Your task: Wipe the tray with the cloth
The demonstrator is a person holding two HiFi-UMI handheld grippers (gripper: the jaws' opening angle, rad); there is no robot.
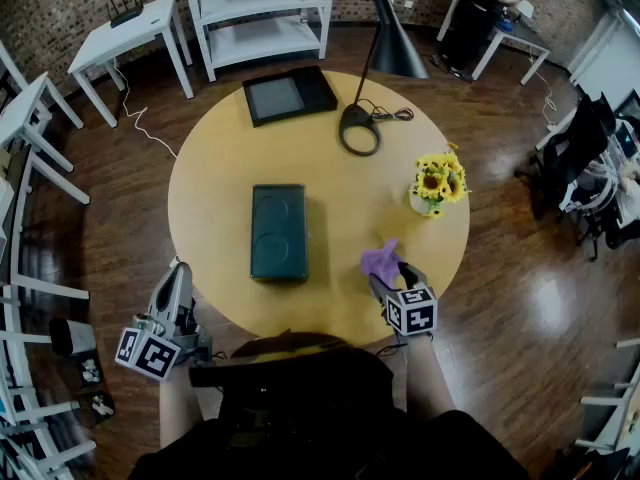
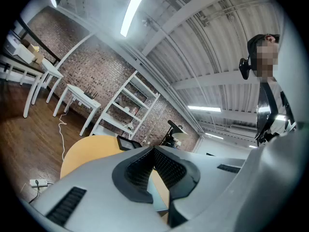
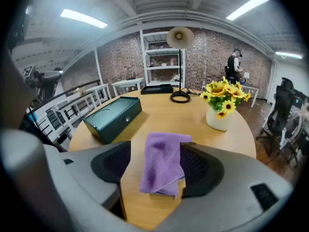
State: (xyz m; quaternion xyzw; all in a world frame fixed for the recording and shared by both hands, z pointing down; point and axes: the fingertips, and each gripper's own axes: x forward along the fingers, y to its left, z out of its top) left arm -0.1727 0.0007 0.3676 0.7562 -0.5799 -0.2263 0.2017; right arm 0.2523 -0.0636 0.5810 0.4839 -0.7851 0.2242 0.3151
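A brick-walled room with a dark wood floor and white shelving (image 1: 262, 16) surrounds a round yellow counter (image 1: 215, 183). The green tray (image 1: 278, 231), a deep box-like piece with two round hollows in its top, lies left of the counter's middle. A black flat frame (image 1: 290, 95) sits at the far edge, with a black lamp (image 1: 385, 38) beside it. A vase of sunflowers (image 1: 438, 183) stands toward the right edge.

The purple cloth (image 1: 381, 260) lies bunched near the near-right edge, well apart from the tray. The right claw (image 1: 390, 280) slants down over it, spread as wide as it goes. The cloth sits between the jaws and leans on one pad, but nothing pinches it. The left claw (image 2: 154, 151) is clenched on nothing and hangs beyond the near-left edge, pointing roughly level.

The job looks barely begun: the cloth has yet to be gripped.

The main risk is a poor bite. The cloth is folded and lopsided, so closing may catch only one loose layer. It could then slip free on the way across or on the first stroke.

A low-trailing corner could drag on the counter.

The tray is unsteadied, with the left claw away from it. A firm wipe could therefore push it toward the near edge.

The vase is near enough for a wide swing to clip it.
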